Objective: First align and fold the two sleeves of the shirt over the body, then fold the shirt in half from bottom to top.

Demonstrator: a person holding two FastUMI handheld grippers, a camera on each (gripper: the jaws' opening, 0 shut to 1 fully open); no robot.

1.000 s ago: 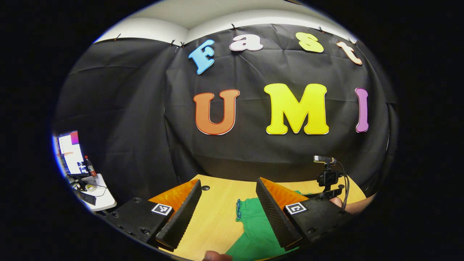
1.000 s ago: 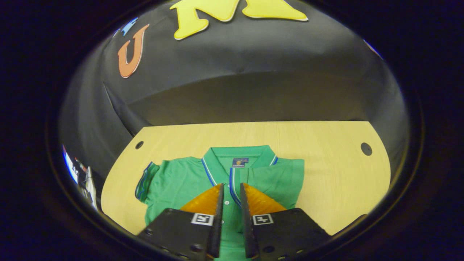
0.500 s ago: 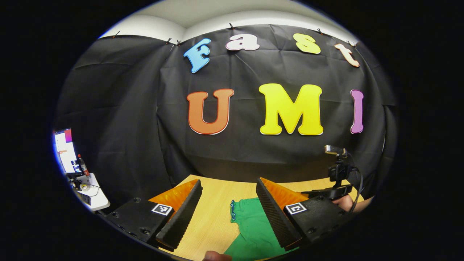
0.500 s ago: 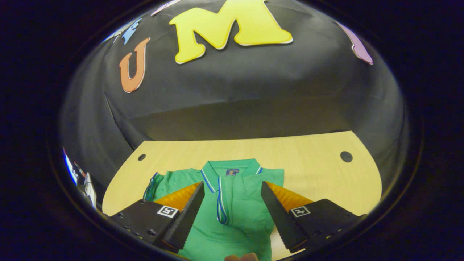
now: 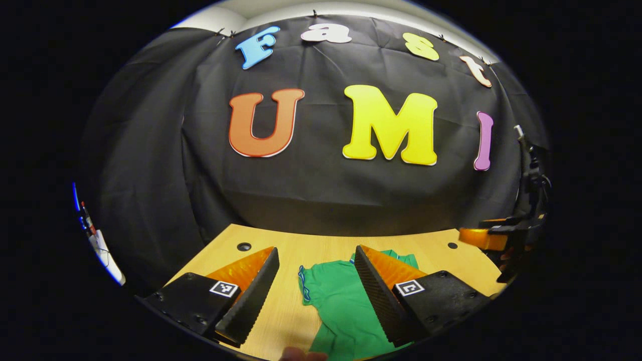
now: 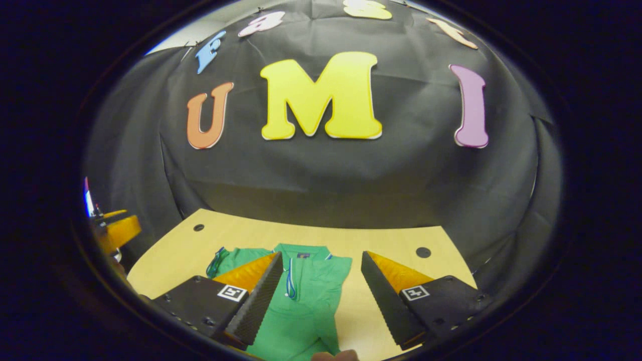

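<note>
A green polo shirt (image 6: 306, 301) with blue-trimmed collar (image 6: 301, 249) lies flat on the wooden table (image 6: 391, 240). Its right side is folded in with a straight edge; the left sleeve (image 6: 219, 258) still sticks out. My right gripper (image 6: 321, 255) hovers open above the shirt's right half with nothing between its fingers. In the left gripper view my left gripper (image 5: 316, 249) is open over the shirt (image 5: 341, 301), with the blue-edged sleeve (image 5: 302, 283) between its fingers. The right gripper (image 5: 494, 238) hangs far off at that view's right edge.
The table has round cable holes (image 6: 423, 252) (image 6: 199, 227) near its back corners. Black cloth hangs close behind the table. A side desk (image 5: 103, 248) stands beyond the table's left. A fingertip (image 6: 333, 356) shows at the bottom edge.
My right gripper went from nearly shut over the shirt's placket to open, then drew back up and to the right. My left gripper stayed open and tipped down toward the sleeve.
</note>
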